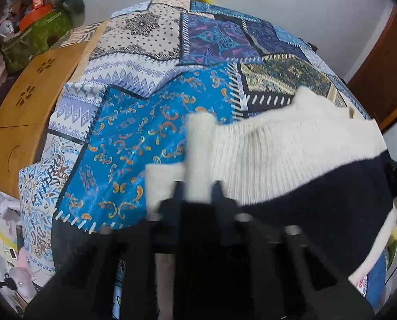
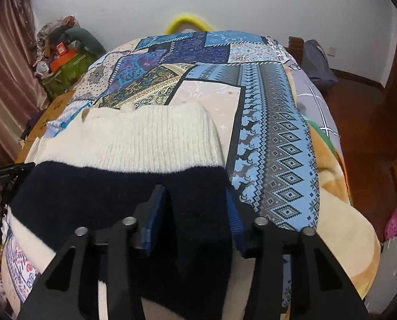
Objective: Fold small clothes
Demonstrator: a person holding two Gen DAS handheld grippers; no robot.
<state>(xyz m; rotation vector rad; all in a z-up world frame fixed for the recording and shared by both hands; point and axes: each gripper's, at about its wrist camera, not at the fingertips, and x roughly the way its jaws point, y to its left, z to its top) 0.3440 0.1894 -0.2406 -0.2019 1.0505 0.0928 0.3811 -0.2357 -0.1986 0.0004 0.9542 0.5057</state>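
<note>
The sweater (image 2: 134, 144) (cream on top, dark blue below) lies flat on the bed (image 2: 275, 138). The right tool (image 2: 195, 213) is open wide around its near right edge. The left tool (image 1: 195, 184) pinches a cream bit at the left side.

Even, diffuse indoor lighting; no hard shadows or glare. Strong fisheye curvature, dark vignetted corners. Motion blur on left gripper (image 1: 195, 186); right view sharp.
</note>
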